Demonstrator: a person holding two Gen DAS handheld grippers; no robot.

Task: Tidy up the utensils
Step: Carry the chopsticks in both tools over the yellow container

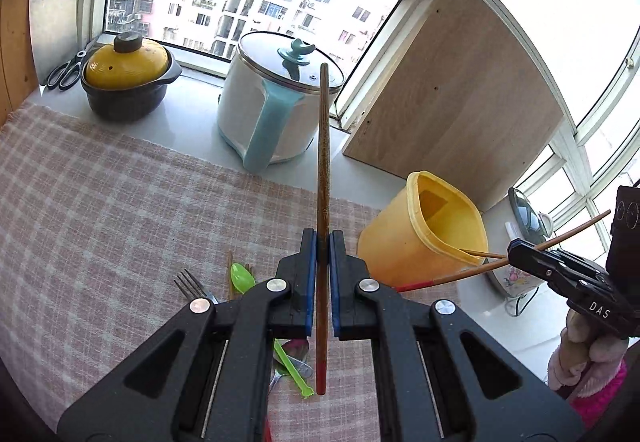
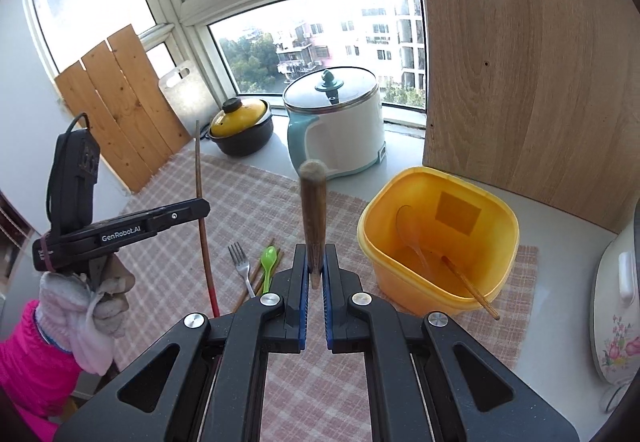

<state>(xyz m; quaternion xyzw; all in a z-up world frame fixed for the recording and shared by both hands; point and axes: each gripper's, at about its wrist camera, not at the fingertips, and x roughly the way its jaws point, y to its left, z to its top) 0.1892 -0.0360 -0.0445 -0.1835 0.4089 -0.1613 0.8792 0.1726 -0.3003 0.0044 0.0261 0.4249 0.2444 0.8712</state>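
Left wrist view: your left gripper (image 1: 323, 242) has its blue-padded fingers (image 1: 310, 274) pinching a long brown wooden chopstick with a red tip (image 1: 323, 169). It stands nearly upright, the red end hanging below the fingers and the plain end rising in front of the white electric cooker with the teal handle and glass lid (image 1: 276, 101). Under the gripper, on the pink checked cloth (image 1: 100, 193) covering the counter, lie a green plastic spoon (image 1: 243, 277) and a steel fork (image 1: 192, 284), close together. To the right the yellow plastic tub (image 1: 424, 230) stands near the cloth's far edge, with a tall wood-grain board (image 1: 460, 89) just behind it. Your right gripper (image 1: 516, 250) sits at the tub's rim, thin chopsticks (image 1: 448, 276) crossing there. Bare cloth stretches to the left.

Right wrist view: your right gripper (image 2: 315, 262) has its fingers (image 2: 304, 282) closed on a brown wooden chopstick (image 2: 313, 209) pointing toward the camera. The tub (image 2: 496, 242) sits just right of it, holding a translucent orange spoon (image 2: 412, 234) and a wooden stick (image 2: 472, 288) leaning over its near rim. Your left gripper (image 2: 202, 209) holds its chopstick (image 2: 203, 226) upright over the cloth's left side, well apart from the tub. The black pot with the yellow lid (image 2: 240, 129) stands by the window.
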